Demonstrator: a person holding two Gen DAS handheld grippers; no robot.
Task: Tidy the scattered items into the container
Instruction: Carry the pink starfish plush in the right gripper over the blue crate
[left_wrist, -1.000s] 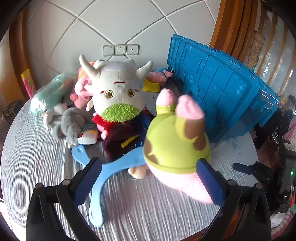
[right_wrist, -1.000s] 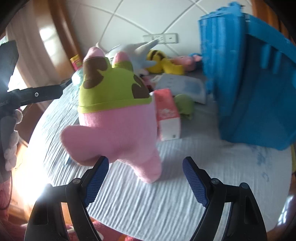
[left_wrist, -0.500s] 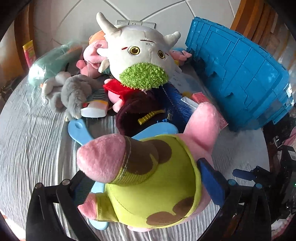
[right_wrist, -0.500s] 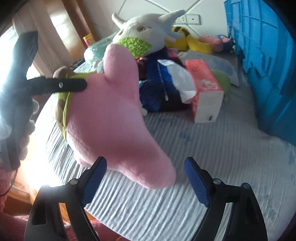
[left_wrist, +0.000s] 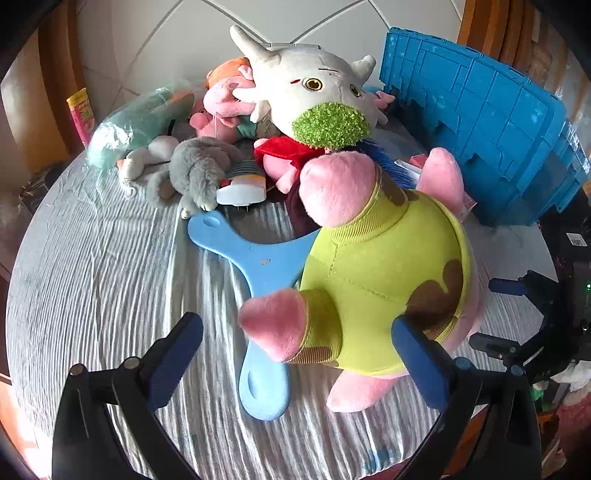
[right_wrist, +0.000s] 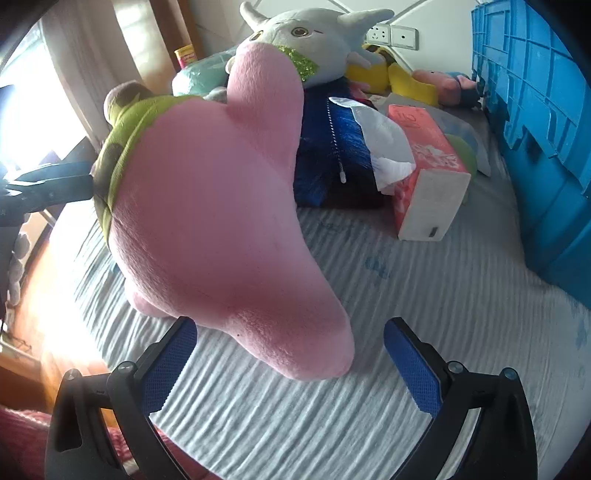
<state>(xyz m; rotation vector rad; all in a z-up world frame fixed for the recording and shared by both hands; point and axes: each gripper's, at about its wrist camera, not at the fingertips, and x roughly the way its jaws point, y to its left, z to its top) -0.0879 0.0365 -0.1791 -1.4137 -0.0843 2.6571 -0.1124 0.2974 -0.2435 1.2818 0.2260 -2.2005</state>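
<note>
A pink star-shaped plush in green shorts (left_wrist: 384, 280) lies on the grey cloth between my two grippers; it also fills the right wrist view (right_wrist: 207, 206). My left gripper (left_wrist: 295, 354) is open, its jaws wide on either side of the plush's near arm. My right gripper (right_wrist: 290, 358) is open, with the plush's pink point just above the gap. The blue crate (left_wrist: 491, 122) stands at the right, also seen in the right wrist view (right_wrist: 535, 110).
A blue plastic hanger (left_wrist: 255, 280) lies under the plush. Behind it is a pile: white horned plush (left_wrist: 317, 92), grey plush (left_wrist: 199, 170), teal bagged item (left_wrist: 136, 122), pink tissue box (right_wrist: 424, 166), blue furry item (right_wrist: 332, 147), yellow plush (right_wrist: 391, 77).
The pink plush has turned and dropped lower onto the cloth, shifting right in the left wrist view. Both grippers stay open.
</note>
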